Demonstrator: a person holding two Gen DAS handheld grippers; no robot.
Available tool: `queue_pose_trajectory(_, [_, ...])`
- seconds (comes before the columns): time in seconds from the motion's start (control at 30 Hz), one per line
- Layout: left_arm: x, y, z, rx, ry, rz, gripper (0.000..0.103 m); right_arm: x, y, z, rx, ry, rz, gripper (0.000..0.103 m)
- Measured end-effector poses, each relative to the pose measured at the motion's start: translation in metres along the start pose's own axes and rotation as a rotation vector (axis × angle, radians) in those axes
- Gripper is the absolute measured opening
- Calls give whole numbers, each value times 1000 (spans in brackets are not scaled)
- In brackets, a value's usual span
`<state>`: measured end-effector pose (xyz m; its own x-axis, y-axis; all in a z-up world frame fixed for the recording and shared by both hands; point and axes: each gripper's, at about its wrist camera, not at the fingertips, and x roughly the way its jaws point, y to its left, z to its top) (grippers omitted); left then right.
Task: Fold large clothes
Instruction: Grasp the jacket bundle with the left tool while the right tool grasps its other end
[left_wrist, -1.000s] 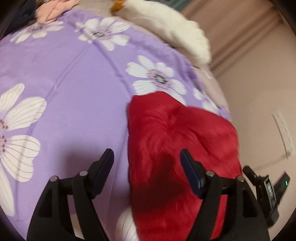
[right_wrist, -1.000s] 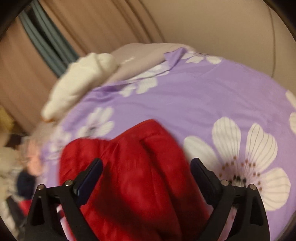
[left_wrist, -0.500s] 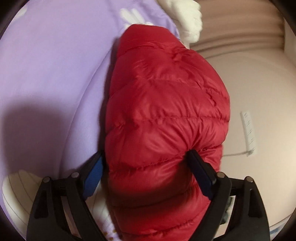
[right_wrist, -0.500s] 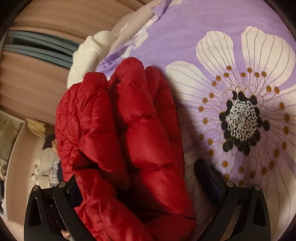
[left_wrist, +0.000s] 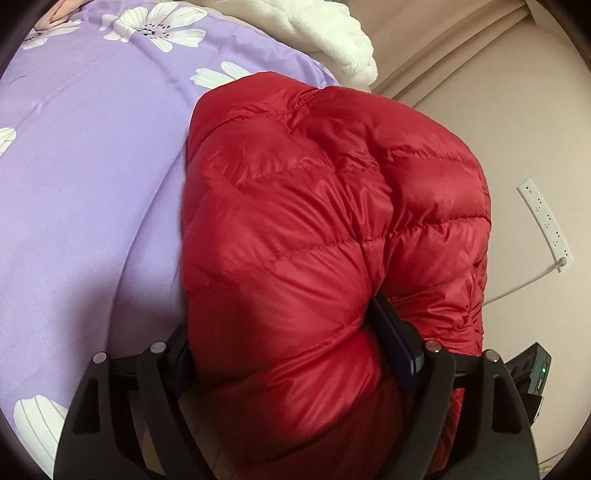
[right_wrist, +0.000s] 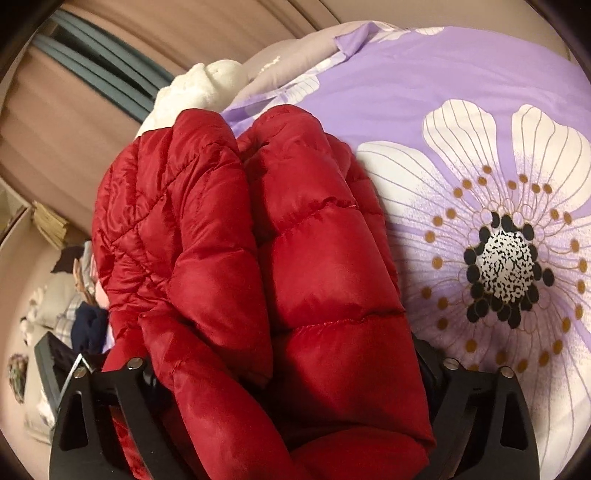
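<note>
Across the purple floral bedsheet (left_wrist: 92, 184), both grippers now straddle the folded red puffer jacket (left_wrist: 314, 221), left gripper (left_wrist: 288, 354) and right gripper (right_wrist: 291, 354) fingers closing round the bundle, likely to shift it.

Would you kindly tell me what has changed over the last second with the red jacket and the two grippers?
Both grippers came down onto the red puffer jacket; its bulk now fills the left gripper and right gripper, whose jaws are closing around it. The jacket stayed on the purple floral bedspread.
</note>
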<state>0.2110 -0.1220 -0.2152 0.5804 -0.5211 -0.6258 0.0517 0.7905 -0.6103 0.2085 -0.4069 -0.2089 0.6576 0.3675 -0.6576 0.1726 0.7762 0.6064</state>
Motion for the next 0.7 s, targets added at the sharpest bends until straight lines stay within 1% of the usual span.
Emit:
queue_pose_trajectory(0.03, [-2,3,1,6,-4,5,81,-4,-4,1,-1,-5,8,87])
queue_pose_trajectory(0.1, [1,0,2,30,-7,18,79,-8,-9,-3,11,-8,35,79])
queue_pose_trajectory(0.17, [1,3,4,37,20,11,79,-13,-18,-7,41,-8,72,76])
queue_pose_trajectory(0.23, [-2,4,8,24,37,-5,73,-18,-20,-9,68,-6,109,71])
queue_pose_trajectory(0.3, [-13,-3,10,51,11,-8,68,-23,-21,-10,104,-1,151,63])
queue_pose_trajectory(0.33, [-16,-9,11,82,-5,3,66,-26,-20,-11,112,2,173,62])
queue_pose_trajectory(0.4, [-23,-17,11,124,-12,8,64,-30,-17,-12,121,-1,190,60])
queue_pose_trajectory(0.5, [-35,-17,19,104,-9,-41,63,-39,-15,-13,146,-4,235,58])
queue_pose_trajectory(0.57, [-44,-22,24,103,-27,-61,62,-49,-9,-13,146,-19,265,58])
queue_pose_trajectory(0.7, [-76,-36,32,128,-94,-94,62,-84,31,-11,17,-85,231,57])
